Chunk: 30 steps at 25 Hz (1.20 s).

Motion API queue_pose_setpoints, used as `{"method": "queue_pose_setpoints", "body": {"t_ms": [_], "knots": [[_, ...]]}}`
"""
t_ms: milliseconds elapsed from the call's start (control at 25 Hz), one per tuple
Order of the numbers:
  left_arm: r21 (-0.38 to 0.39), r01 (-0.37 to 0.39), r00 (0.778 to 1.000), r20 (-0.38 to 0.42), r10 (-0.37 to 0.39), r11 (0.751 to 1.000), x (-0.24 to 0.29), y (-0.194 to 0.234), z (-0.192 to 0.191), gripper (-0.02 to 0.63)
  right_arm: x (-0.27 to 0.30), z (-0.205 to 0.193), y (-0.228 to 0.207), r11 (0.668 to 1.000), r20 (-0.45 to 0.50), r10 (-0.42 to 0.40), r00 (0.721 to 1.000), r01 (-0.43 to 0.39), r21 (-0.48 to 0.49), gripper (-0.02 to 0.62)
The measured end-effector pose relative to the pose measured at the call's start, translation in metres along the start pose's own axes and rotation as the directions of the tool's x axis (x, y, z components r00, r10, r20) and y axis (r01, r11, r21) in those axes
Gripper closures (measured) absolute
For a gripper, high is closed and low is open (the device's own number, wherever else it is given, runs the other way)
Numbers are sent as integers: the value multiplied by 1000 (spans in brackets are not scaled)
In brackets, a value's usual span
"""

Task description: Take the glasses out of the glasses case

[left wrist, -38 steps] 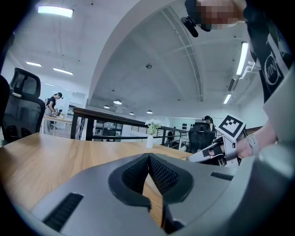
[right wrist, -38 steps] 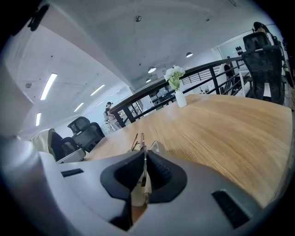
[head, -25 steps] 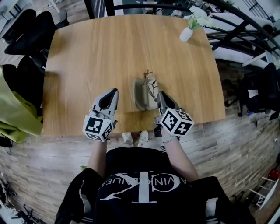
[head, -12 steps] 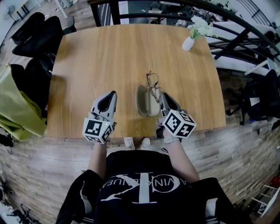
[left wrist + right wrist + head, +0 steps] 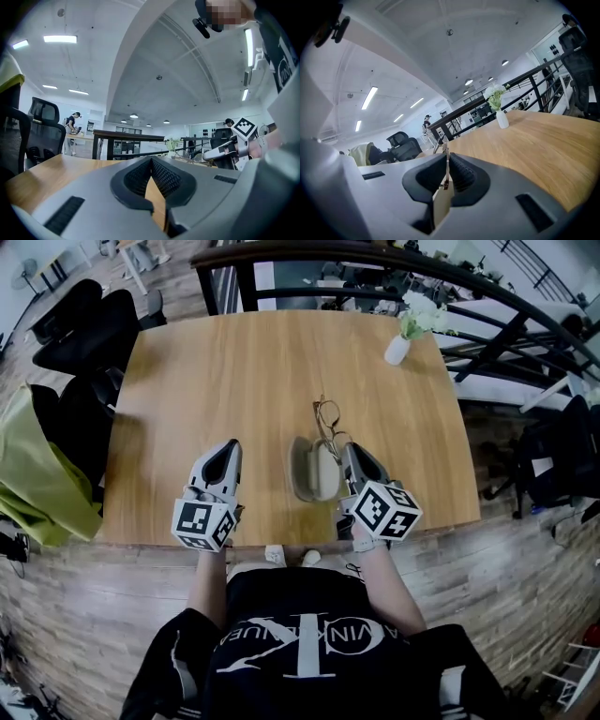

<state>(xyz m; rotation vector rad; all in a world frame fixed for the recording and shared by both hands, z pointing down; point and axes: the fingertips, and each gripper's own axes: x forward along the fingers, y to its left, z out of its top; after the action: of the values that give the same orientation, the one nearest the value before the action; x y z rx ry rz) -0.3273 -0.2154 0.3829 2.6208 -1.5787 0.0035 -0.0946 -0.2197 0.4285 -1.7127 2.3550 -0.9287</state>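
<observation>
The thin wire-framed glasses [image 5: 326,423] hang just above the table [image 5: 234,362], past the far end of the open grey glasses case [image 5: 314,472]. My right gripper [image 5: 345,451] is shut on one temple; in the right gripper view the metal temple [image 5: 447,161] stands pinched between the ribbed pads of that gripper [image 5: 447,174]. My left gripper [image 5: 228,448] hovers to the left of the case, apart from it. Its pads meet at the tip with nothing between them in the left gripper view [image 5: 151,164]. The case lies on the wood near the front edge.
A small white vase [image 5: 397,348] with flowers stands at the table's far right corner. Black office chairs [image 5: 84,320] and a green jacket [image 5: 37,484] are off the left side. A dark railing [image 5: 450,282] runs behind the table.
Both grippers have risen a little. The glasses have come up with the right gripper and sit further from the case, which has stayed on the table.
</observation>
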Motion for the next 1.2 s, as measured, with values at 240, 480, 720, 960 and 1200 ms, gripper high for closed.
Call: {"method": "queue_pose_setpoints", "body": {"t_ms": [240,480,720,960,1200], "knots": [[5,-25,1000,19,24,1000,-2,6,11,591,-3,16,3,999,26,23,999,-22,-33,560],[21,-32,998,46,31,999,-1,13,26,591,2,28,15,997,48,53,997,-50,-63,560],[29,-46,997,63,44,999,-2,19,36,591,5,38,23,995,65,71,995,-66,-74,560],[38,-50,996,81,47,998,0,22,45,591,7,47,26,994,82,78,994,-71,-81,560],[47,-52,995,93,47,998,2,22,50,591,8,52,25,994,97,80,992,-72,-79,560]]}}
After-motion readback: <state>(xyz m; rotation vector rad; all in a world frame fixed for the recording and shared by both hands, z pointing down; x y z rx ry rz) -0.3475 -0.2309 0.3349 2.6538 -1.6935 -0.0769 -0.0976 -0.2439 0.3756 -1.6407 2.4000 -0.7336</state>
